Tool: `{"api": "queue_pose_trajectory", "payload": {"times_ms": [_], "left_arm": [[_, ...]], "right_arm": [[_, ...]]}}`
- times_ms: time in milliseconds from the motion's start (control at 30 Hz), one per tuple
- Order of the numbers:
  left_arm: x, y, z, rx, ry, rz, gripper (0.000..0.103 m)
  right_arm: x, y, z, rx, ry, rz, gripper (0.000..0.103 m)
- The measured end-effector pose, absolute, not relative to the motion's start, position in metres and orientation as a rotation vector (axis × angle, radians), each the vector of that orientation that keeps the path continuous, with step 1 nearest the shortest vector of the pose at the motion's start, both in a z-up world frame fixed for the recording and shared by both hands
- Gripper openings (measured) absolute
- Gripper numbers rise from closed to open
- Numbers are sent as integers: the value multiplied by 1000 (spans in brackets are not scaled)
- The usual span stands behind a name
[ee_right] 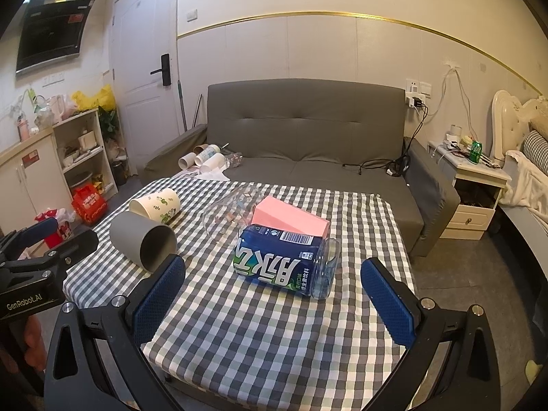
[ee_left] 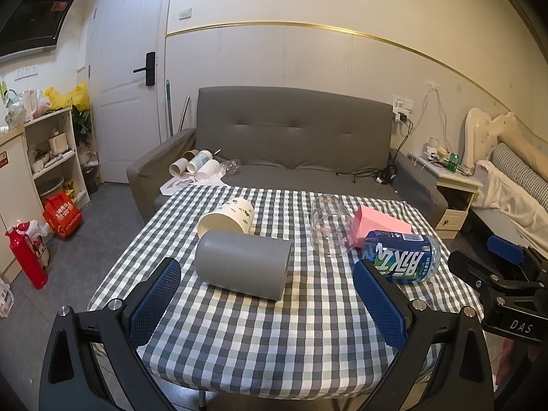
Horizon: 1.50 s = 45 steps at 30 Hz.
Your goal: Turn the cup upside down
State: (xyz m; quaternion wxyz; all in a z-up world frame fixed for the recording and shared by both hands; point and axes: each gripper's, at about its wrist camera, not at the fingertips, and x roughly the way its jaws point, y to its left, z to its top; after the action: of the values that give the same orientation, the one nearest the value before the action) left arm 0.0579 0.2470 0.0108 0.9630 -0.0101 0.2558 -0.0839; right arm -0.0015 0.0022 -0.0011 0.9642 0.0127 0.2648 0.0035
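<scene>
A grey cup lies on its side on the checked tablecloth, just ahead of my open, empty left gripper; in the right wrist view its mouth faces the camera. A cream paper cup with green prints lies on its side behind it. A clear glass cup lies tipped at mid table. A cut blue-labelled plastic bottle cup lies on its side ahead of my open, empty right gripper, and also shows in the left wrist view.
A pink box lies behind the blue bottle. The table has its front edge just under the grippers. A grey sofa with several cups stands behind. Shelves at left, nightstand and bed at right.
</scene>
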Motion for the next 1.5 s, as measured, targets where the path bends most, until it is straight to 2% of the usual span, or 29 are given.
{"api": "queue_pose_trajectory", "payload": {"times_ms": [1500], "left_arm": [[71,237,15,-1,541,-189,103]], "right_arm": [[7,-4,-1,23,548,14,103]]}}
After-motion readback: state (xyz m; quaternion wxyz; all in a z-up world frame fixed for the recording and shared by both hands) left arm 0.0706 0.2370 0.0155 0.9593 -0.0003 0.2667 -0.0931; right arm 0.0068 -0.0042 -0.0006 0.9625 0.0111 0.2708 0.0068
